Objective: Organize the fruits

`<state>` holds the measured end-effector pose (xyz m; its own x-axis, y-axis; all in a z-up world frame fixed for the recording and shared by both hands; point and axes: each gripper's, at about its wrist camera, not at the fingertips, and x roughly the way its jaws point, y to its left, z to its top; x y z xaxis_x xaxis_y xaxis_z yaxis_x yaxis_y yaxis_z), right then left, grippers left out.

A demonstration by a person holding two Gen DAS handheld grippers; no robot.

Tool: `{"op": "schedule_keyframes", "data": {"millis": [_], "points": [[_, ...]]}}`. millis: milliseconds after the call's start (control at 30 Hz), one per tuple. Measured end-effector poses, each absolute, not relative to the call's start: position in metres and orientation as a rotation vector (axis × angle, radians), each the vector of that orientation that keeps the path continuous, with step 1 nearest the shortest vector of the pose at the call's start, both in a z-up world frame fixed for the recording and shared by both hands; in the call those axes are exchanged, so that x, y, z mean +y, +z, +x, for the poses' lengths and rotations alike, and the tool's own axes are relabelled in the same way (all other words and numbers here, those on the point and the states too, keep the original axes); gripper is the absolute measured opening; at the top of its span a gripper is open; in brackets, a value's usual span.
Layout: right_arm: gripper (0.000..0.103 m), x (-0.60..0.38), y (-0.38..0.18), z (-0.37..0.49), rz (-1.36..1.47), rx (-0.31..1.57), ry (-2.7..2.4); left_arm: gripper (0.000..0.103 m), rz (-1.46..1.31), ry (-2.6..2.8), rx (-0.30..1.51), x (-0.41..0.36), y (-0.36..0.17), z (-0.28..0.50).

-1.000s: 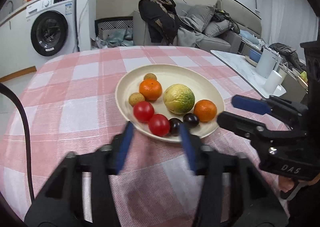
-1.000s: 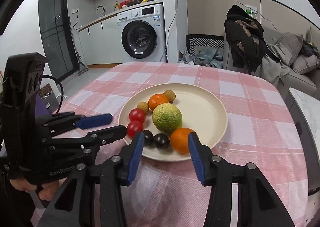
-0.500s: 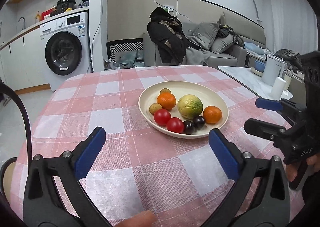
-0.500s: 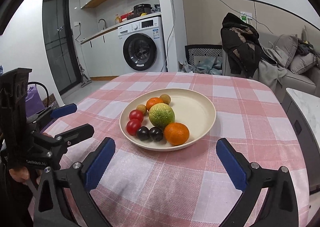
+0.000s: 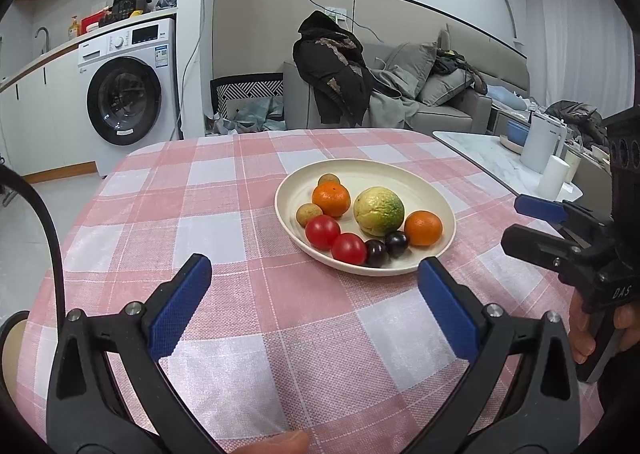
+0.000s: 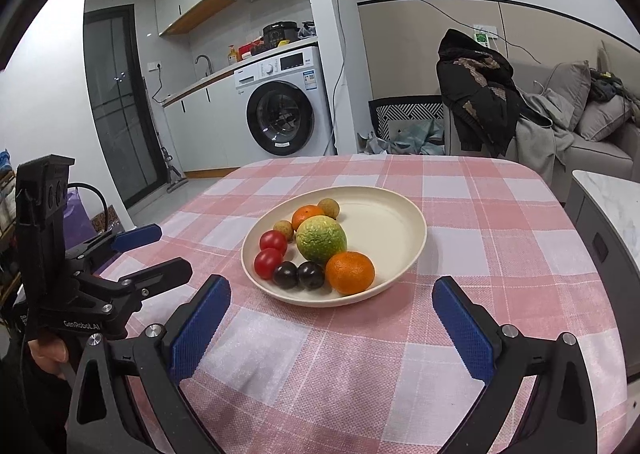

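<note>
Fruits [image 5: 378, 212] fill plate [image 5: 436, 190]; both grippers spread.

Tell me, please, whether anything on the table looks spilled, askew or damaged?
Nothing stands out. All nine fruits sit on the cream plate, crowded toward its left side; none has rolled onto the checked tablecloth. Both grippers, left and right, are open and empty.

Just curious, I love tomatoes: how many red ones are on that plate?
2. One red tomato sits at the plate's left edge beside a small brown fruit; the other tomato lies just in front of it, touching a dark plum. None seems hidden.
</note>
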<state>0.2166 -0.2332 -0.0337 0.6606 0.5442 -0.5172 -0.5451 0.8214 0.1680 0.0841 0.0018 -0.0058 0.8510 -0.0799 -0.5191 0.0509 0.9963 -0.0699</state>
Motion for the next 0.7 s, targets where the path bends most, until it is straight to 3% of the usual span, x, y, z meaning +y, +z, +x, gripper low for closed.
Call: {"op": "schedule_keyframes", "data": {"millis": [700], "points": [[0.103,-0.2326,-0.0312,0.2134,-0.01,0.568,0.619,0.103,-0.063,-0.076,0.556,0.0027,-0.0073,0.0847]]}}
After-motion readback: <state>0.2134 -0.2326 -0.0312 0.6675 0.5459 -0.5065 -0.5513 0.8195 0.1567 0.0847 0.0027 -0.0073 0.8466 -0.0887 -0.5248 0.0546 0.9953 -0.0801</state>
